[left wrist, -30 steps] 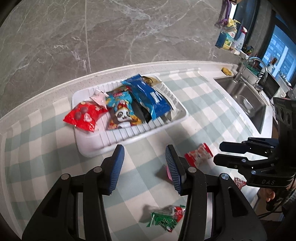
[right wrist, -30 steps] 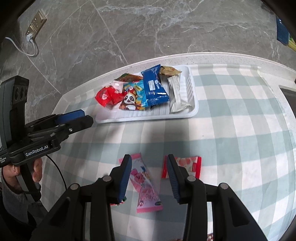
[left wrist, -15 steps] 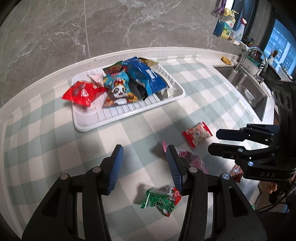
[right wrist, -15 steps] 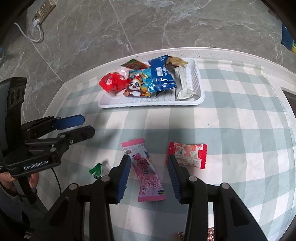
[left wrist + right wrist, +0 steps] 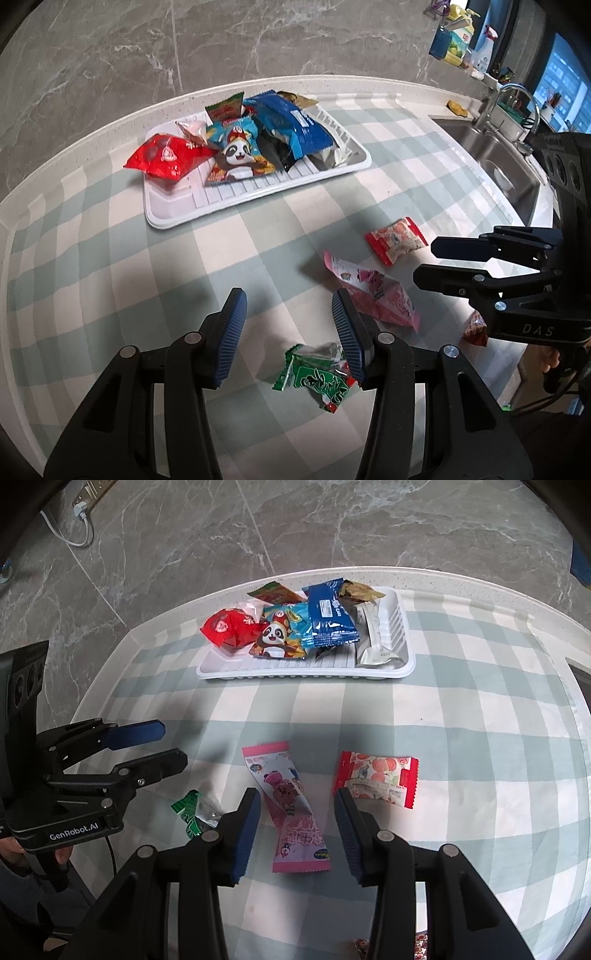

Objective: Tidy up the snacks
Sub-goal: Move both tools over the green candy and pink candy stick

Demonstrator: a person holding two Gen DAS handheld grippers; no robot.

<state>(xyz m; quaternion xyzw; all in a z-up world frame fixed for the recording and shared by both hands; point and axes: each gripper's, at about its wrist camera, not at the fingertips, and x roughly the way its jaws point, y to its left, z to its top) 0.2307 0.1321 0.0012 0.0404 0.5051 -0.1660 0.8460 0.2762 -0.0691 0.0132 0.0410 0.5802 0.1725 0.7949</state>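
The white tray [image 5: 402, 664] already holds many snacks; three packets lie on the cloth in front of the tray, not put away yet; the left gripper [image 5: 288, 328] hangs spread over the green packet [image 5: 317, 376]; the right gripper [image 5: 295, 823] hangs spread over the pink packet [image 5: 291, 812]; each looks ready to grab, holding nothing.

Green snack packet [image 5: 319, 373] on checked cloth [image 5: 110, 280] beneath parted left gripper [image 5: 290, 332]; white tray [image 5: 177, 218] of snacks beyond.

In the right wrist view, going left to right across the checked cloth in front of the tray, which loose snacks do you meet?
Green packet → pink packet → red-edged packet. The green one is partly hidden behind the right gripper.
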